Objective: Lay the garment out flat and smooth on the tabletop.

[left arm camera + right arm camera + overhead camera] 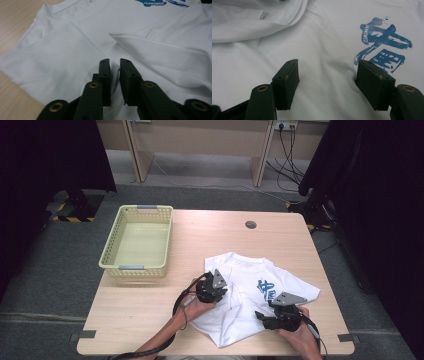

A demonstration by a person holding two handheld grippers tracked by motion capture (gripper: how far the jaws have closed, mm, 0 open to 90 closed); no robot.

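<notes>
White cotton T-shirt (75, 50) fold pinched by left tongs (115, 65); right tongs (327, 75) spread.

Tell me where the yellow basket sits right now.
In the high view, the yellow basket stands at the table's far left, apart from the white T-shirt to its right.

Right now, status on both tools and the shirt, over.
Left tool shut, pinching a fold of the shirt. Right tool open, jaws resting on the cloth beside the blue print. Basket off to the side, nothing in the way.
</notes>
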